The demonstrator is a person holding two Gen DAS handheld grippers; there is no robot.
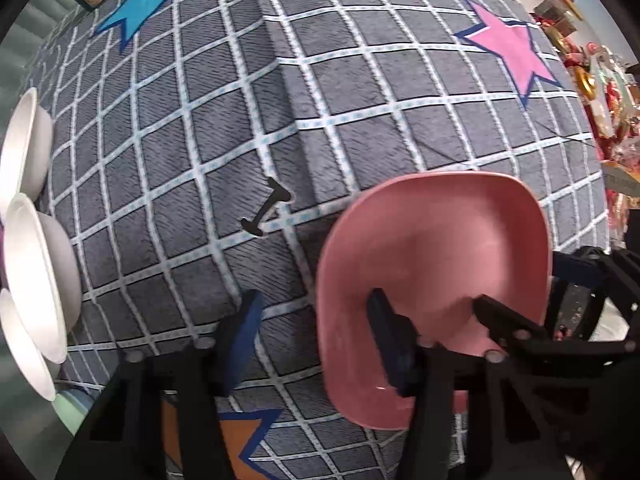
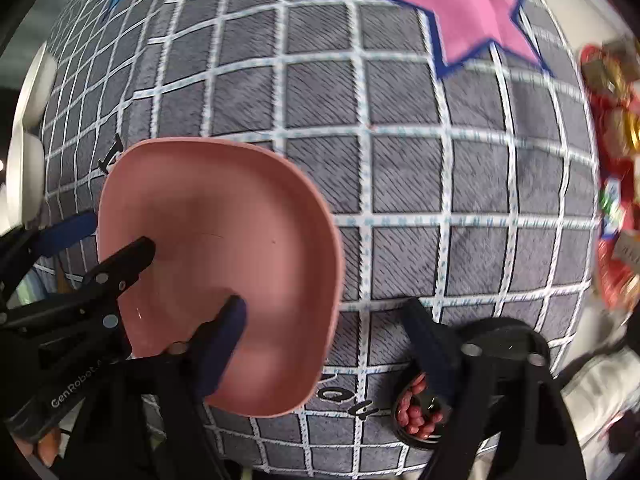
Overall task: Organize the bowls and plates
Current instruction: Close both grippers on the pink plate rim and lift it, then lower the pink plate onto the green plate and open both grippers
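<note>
While the pink bowl [image 1: 432, 280] sits on the gridded cloth [image 1: 360, 92], I've got both grippers wide open over it. Left gripper [image 1: 316, 328]: one finger [image 1: 390, 340] inside the bowl, the other outside on the cloth, gripping nothing. Right gripper [image 2: 328, 328]: one finger [image 2: 224, 332] in the bowl, the other out past its rim, also holding nothing. White bowls [image 1: 36, 280] stand stacked at my far left, well apart from the pink one.

Left hand-held gripper [image 1: 316, 320] fingers spread, right hand-held gripper [image 2: 328, 314] likewise spread
</note>
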